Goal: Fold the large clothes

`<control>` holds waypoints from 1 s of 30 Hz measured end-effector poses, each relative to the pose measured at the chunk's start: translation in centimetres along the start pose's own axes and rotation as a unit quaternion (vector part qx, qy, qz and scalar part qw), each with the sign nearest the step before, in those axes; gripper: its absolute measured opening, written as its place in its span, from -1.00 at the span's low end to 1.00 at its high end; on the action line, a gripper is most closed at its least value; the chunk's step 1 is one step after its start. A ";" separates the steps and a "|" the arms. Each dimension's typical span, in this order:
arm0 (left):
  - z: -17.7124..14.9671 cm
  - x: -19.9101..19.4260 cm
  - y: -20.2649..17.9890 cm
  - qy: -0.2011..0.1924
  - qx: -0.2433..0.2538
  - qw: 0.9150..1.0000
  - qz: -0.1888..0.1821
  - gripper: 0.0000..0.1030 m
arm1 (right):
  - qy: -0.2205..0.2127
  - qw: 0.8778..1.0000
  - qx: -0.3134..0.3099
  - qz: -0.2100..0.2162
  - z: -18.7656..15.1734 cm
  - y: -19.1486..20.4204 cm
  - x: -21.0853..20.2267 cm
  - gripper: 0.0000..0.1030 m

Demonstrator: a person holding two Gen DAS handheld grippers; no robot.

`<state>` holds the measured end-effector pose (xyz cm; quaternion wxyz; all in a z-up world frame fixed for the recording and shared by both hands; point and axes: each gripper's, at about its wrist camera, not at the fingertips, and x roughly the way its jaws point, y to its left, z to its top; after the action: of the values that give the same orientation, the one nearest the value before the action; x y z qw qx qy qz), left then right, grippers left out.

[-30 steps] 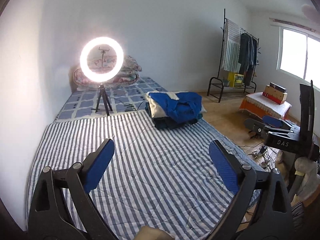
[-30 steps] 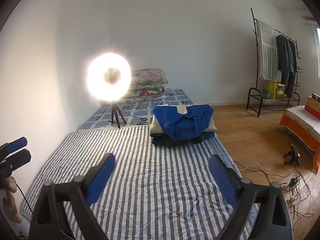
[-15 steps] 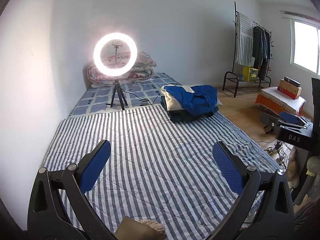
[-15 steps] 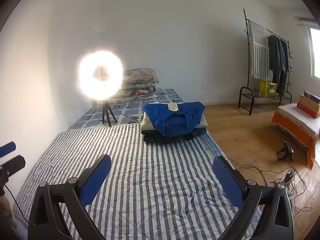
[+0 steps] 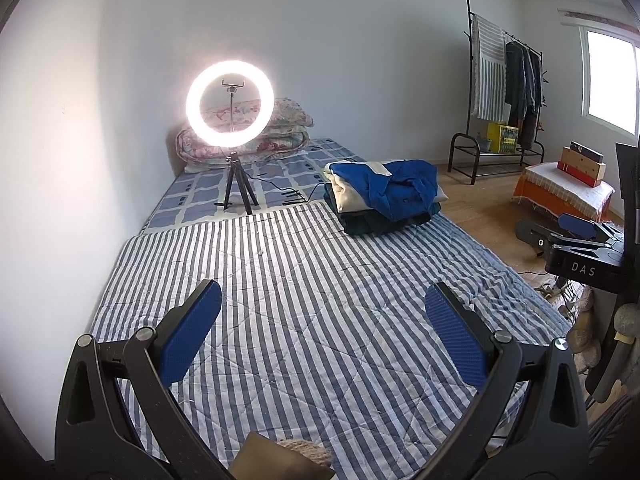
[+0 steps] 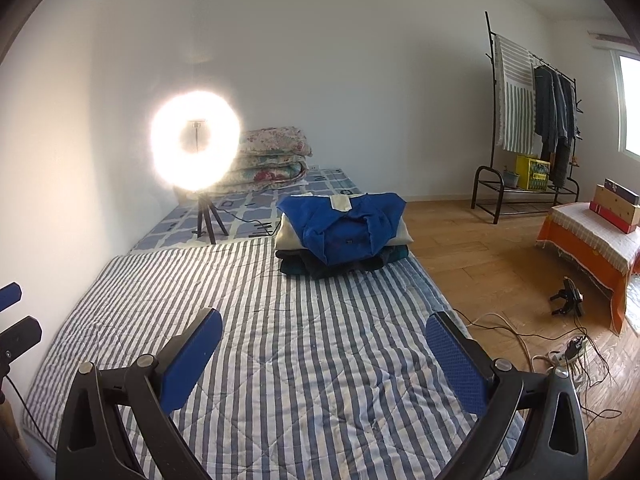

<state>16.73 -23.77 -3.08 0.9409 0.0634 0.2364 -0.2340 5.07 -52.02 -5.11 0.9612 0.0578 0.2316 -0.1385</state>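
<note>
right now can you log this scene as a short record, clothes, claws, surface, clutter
clothes: stack of folded clothes, blue top uppermost, at the far end of the striped quilt
left claw: open, nothing between the jaws
right claw: open, nothing between the jaws
surface: striped quilt lies flat, no garment spread on it
clutter: lit ring light on a tripod behind the quilt

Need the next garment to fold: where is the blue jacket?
In both wrist views the blue jacket tops the clothes stack at the striped quilt's far right edge, right of the ring light.
</note>
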 end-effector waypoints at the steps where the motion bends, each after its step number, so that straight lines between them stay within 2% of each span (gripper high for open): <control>1: 0.0 0.1 0.1 0.000 0.000 1.000 0.000 1.00 | 0.000 1.000 0.000 0.000 0.0 0.0 0.0 0.99; 30: -0.1 0.0 0.2 -0.002 0.006 1.000 0.003 1.00 | 0.005 1.000 0.002 0.003 -0.3 0.4 0.2 0.99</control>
<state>16.81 -23.61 -3.19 0.9417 0.0694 0.2331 -0.2324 5.21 -51.59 -5.45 0.9602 0.0608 0.2363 -0.1361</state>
